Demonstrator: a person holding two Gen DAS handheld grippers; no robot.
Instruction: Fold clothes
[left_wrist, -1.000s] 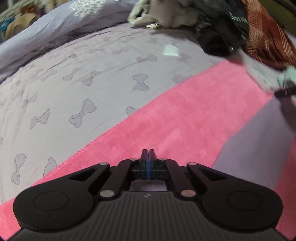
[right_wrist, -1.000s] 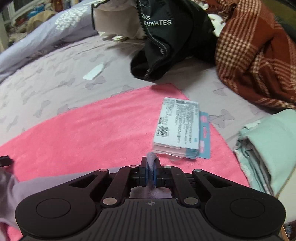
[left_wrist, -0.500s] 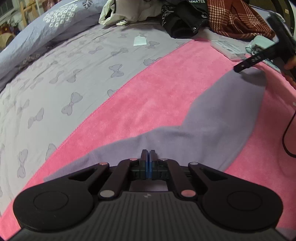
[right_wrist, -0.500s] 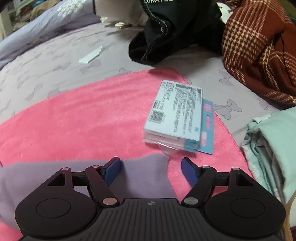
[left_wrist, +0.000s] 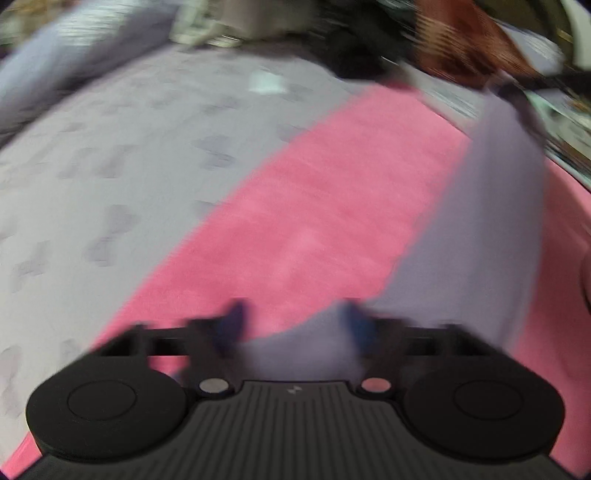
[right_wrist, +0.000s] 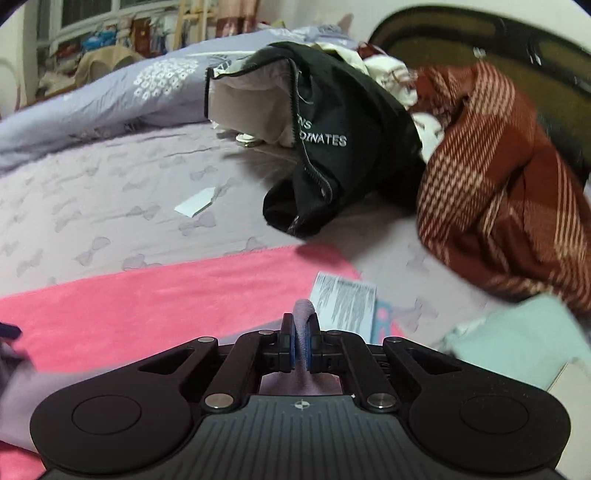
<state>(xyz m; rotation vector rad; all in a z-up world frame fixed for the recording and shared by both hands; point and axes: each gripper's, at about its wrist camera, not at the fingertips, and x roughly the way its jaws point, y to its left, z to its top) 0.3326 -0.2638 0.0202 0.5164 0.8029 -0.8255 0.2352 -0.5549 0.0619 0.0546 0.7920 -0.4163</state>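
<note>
Two grippers are at work over the bed: my left gripper (left_wrist: 295, 317) stands with its blue-padded fingers (left_wrist: 233, 318) spread apart, and the near end of the lilac garment (left_wrist: 480, 229) lies loose between them, gripped by nothing. That view is badly smeared, so fine detail is lost, but the garment shows as a long pale strip running away over the pink towel (left_wrist: 314, 206) toward the far right, where a dark shape that I take for my other tool sits at its far end. My right gripper (right_wrist: 300, 341) is clenched on a fold of the same lilac garment (right_wrist: 303, 314), a small tuft of cloth standing up between its blue pads, with more of the cloth trailing down and off to the left below the tool. Under it spreads the pink towel (right_wrist: 147, 302), laid on a lilac bedsheet (right_wrist: 110, 206) printed with bows. Just beyond the right fingertips lies a flat packet with a printed label (right_wrist: 343, 304), resting at the towel's far corner, and a small white slip of paper (right_wrist: 195, 202) lies farther off on the sheet. Behind these is a black zipped jacket with white lettering (right_wrist: 332, 147), heaped beside a rust-red checked cloth (right_wrist: 498, 192). At the right edge sits a folded mint-green cloth (right_wrist: 517, 336), and a grey-blue duvet with a white flower print (right_wrist: 122, 96) is bunched along the far left.
</note>
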